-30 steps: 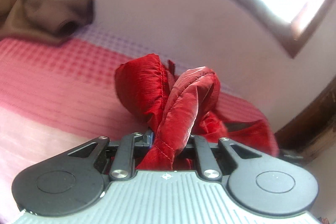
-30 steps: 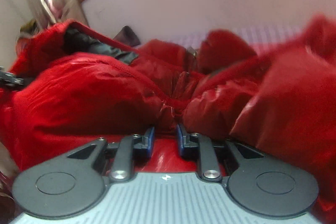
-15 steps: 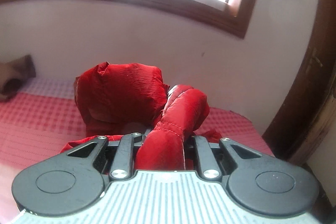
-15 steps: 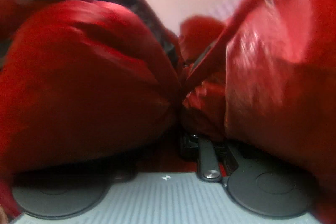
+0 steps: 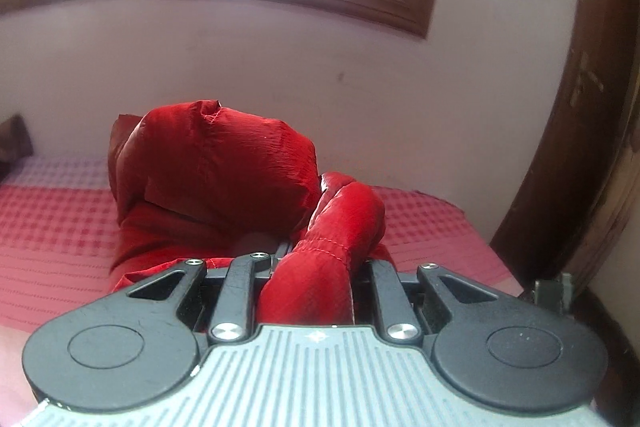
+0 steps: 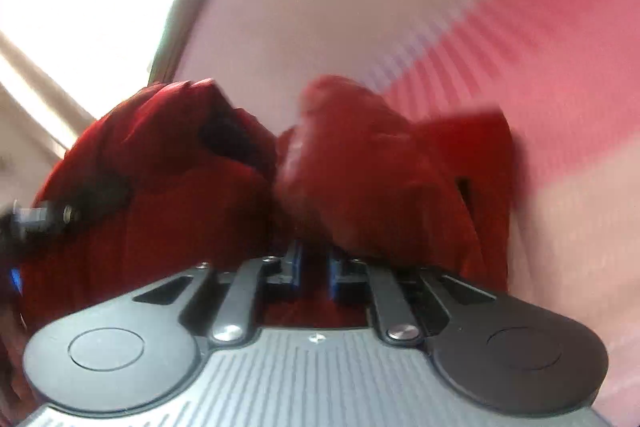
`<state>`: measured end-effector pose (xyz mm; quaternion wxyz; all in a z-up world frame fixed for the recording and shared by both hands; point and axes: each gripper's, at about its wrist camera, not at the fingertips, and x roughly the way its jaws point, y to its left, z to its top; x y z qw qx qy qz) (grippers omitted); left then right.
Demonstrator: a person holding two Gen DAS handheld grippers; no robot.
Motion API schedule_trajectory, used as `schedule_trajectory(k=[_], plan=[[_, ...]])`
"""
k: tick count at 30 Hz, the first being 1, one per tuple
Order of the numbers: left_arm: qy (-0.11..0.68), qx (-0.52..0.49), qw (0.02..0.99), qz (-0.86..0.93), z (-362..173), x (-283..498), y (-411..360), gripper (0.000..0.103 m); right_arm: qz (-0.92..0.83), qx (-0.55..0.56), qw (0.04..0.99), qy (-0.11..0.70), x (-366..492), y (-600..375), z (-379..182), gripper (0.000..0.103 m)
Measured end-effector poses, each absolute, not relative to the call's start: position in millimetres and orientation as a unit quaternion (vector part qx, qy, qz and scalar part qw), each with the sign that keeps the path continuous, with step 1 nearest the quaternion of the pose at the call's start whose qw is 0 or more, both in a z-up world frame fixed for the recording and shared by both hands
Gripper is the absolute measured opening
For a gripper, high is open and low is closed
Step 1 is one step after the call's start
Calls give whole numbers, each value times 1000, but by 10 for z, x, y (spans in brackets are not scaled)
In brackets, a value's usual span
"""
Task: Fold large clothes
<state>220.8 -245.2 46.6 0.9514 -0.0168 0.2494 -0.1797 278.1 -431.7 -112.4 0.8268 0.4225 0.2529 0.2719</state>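
My left gripper (image 5: 312,263) pinches the puffy red nylon jacket (image 5: 216,167) above the bed; right gripper (image 6: 314,263) fingers clamp its fabric

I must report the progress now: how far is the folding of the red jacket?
Early stage. Nothing looks folded: the red jacket sits bunched in a heap on the pink checked bedcover. In hand: the left gripper clamps a stitched edge and the right gripper is shut on fabric. Spreading flat and folding remain.
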Motion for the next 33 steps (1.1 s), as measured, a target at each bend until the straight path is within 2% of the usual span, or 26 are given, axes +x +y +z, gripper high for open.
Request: schedule_trajectory(k=[5,7,10,11,12,14,18,23,25,26,27,30,33], plan=[[225,30,954,-195,207,2157,-2810,23,305,547,745,230,2713,-4843,-1405,12],[216,46,954,-205,100,2121,-2911,26,298,553,747,216,2668,-5051,-1366,14],[207,63,952,-218,-53,2081,-3046,27,293,528,773,194,2540,-5335,-1172,25],[206,66,950,-224,-101,2074,-3083,28,287,518,784,190,2525,-5408,-1085,36],[206,73,949,-226,-152,2069,-3140,28,282,503,795,187,2516,-5466,-967,59],[195,92,950,-227,-240,2047,-3248,28,279,461,821,190,2605,-5530,-705,81],[182,106,951,-224,-390,2013,-3381,28,271,339,876,212,2688,-5378,-155,81],[167,122,952,-224,-544,1957,-3455,28,260,185,915,246,2962,-4839,242,80],[161,134,951,-228,-593,1916,-3466,32,266,135,920,253,3048,-4614,289,65],[163,136,949,-234,-610,1912,-3473,33,267,109,922,257,3077,-4497,298,52],[174,136,945,-241,-627,1930,-3516,34,261,91,926,259,3101,-4424,288,44],[165,136,944,-251,-622,1889,-3490,33,244,59,932,262,3098,-4367,251,37],[164,117,941,-272,-545,1747,-3363,41,239,50,931,271,3091,-4388,186,36]])
